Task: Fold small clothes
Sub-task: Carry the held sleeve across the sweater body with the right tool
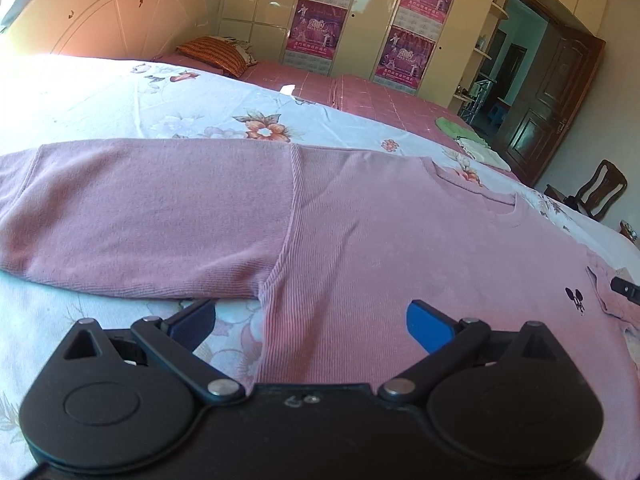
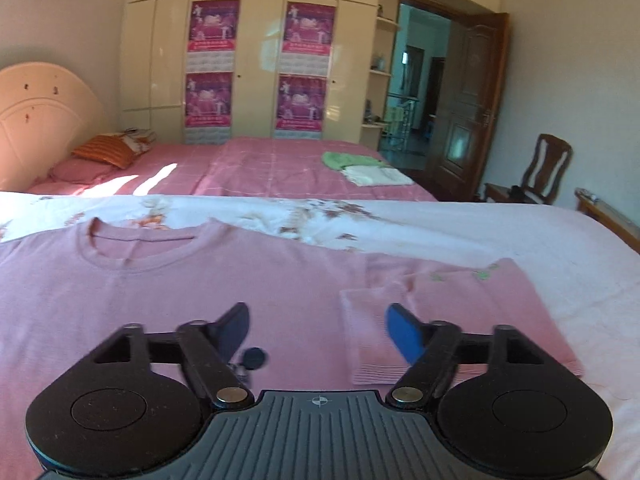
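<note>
Both grippers hang released over a bed: the left gripper (image 1: pixel 310 322) above the side seam of a pink long-sleeved top (image 1: pixel 360 232), the right gripper (image 2: pixel 316 332) above its folded-in sleeve (image 2: pixel 372 332). The top lies flat on the floral sheet (image 1: pixel 160 108), near the bed's front edge.
</note>
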`<state>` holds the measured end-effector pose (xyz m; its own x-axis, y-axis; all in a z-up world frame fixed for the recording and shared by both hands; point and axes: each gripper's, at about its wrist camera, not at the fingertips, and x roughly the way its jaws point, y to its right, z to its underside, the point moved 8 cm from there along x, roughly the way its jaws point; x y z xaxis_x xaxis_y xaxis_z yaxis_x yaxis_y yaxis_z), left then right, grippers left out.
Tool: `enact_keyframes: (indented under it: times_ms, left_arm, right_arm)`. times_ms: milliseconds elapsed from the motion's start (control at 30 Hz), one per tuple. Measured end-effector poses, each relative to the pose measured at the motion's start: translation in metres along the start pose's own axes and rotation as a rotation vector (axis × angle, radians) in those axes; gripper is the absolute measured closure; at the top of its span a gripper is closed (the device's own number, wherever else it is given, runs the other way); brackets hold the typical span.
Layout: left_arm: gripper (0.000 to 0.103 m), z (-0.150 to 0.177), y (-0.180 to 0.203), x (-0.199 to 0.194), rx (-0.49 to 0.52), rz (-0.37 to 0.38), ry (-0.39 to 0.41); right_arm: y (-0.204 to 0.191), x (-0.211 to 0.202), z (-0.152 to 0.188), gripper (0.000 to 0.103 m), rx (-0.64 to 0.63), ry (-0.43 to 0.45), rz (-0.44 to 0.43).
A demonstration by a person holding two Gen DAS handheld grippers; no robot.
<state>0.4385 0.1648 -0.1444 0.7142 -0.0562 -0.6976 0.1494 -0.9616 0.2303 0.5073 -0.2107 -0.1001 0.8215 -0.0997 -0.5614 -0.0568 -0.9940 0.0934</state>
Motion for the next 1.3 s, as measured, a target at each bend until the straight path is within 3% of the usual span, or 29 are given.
enact_keyframes:
  times_ms: [33,100,200,433,633,767,800,833,933,1000,1100,1300]
  left_arm:
    - [0.001,0.002,0.002,0.002,0.0,0.005,-0.005]
    - [0.001,0.007,0.008,0.007,0.007,0.013,-0.018]
    - [0.001,0.01,0.021,0.014,0.017,0.028,-0.035]
    - [0.001,0.006,0.044,0.019,0.047,0.014,-0.035]
    - [0.001,0.008,0.044,0.019,0.049,-0.005,-0.038]
    - [0.001,0.008,0.044,0.018,0.043,-0.012,-0.034]
    - [0.001,0.008,0.044,0.018,0.041,-0.012,-0.033]
    - [0.001,0.008,0.044,0.017,0.04,-0.012,-0.032]
    - [0.001,0.006,0.042,0.014,0.041,-0.011,-0.02]
    - [0.001,0.004,0.041,0.011,0.042,-0.009,-0.007]
    - [0.001,0.001,0.039,0.01,0.04,-0.005,0.006]
    - [0.002,-0.004,0.03,0.007,0.017,0.014,0.015]
  right_arm:
    - [0.006,0.0,0.004,0.045,-0.003,-0.012,-0.016]
    - [0.018,0.005,0.016,0.064,-0.031,-0.06,-0.031]
    - [0.023,0.016,0.032,0.065,-0.098,-0.084,-0.035]
    - [0.011,0.04,0.052,0.065,-0.299,-0.051,-0.034]
    - [0.011,0.047,0.057,0.064,-0.322,-0.051,-0.094]
    - [0.017,0.05,0.055,0.066,-0.275,-0.063,-0.104]
    - [0.019,0.05,0.055,0.085,-0.26,-0.065,-0.097]
    - [0.022,0.051,0.054,0.092,-0.242,-0.069,-0.078]
    - [0.035,0.04,0.044,0.093,-0.085,-0.059,-0.109]
    - [0.033,0.031,0.034,0.093,-0.046,-0.026,-0.116]
    - [0.008,0.011,0.017,0.093,-0.019,0.018,-0.188]
    - [-0.085,-0.011,0.004,0.093,-0.038,0.042,-0.374]
